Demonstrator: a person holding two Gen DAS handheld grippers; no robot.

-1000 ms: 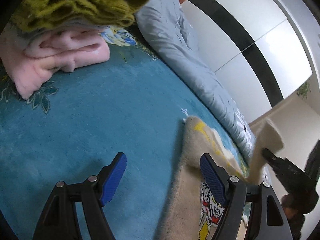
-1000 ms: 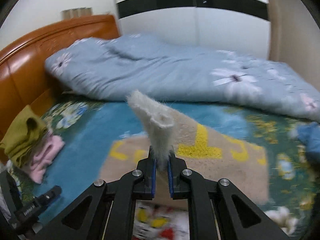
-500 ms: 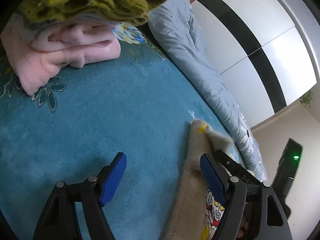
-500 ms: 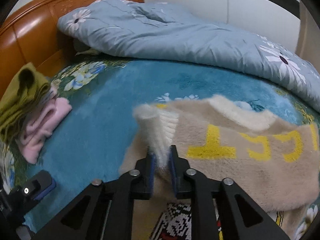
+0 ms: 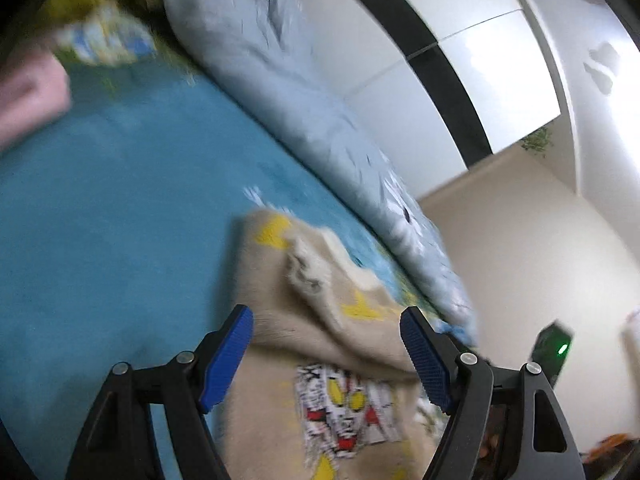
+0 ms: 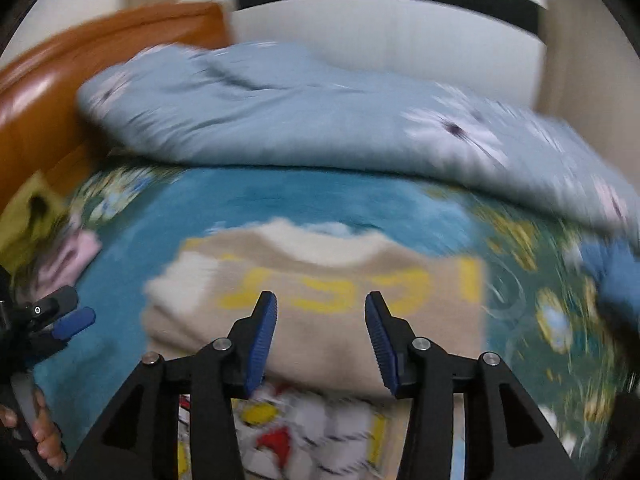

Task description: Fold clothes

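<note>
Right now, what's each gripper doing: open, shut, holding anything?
Left gripper: open, holding nothing; the beige sweater lies beyond its fingers.
Right gripper: open, jaws have just been opening, nothing between them; the sweater lies on the bed.

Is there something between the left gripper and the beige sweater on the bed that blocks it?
Nothing visible does. The left gripper is open, and the beige sweater lies directly ahead between its fingers on the teal blanket. The right gripper has just been opening and holds nothing.
</note>
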